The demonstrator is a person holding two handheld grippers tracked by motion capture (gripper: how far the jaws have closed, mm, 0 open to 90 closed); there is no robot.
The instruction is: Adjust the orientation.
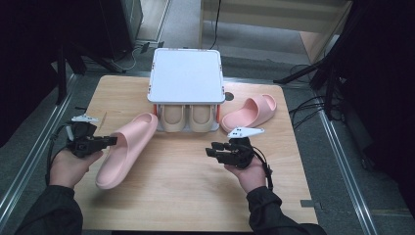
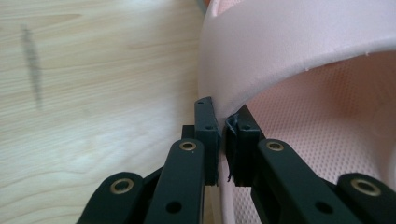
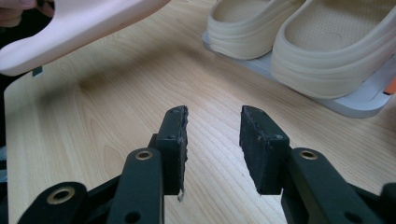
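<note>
Nearest the person, the left gripper (image 1: 93,143) has its jaws clenched on the side edge of the pink slide sandal (image 1: 126,147), one jaw outside the wall and one inside over the dimpled footbed, as the left gripper view shows (image 2: 299,51); the sandal lies long across the left half of the worktop (image 1: 195,196), heel end towards the person, toe end close to the rack, and the right gripper view suggests it is raised off the wood, shadow beneath it. The right gripper (image 1: 220,151) hangs over the bare middle of the worktop, jaws released and grasping nothing (image 3: 212,149). I judge the sandal to be moulded foam: light, soft enough to dent under the pads, springy rather than fragile; its matt skin should give decent friction. Held by one thin wall it is likely to sag or twist; the broad strap arch or the thick sole rim look the firmer places to take it. Farther off, a pair of beige sandals (image 1: 188,117) sits on the lower shelf of a white shoe rack (image 1: 186,76); a second pink sandal (image 1: 249,112) lies right of it.
</note>
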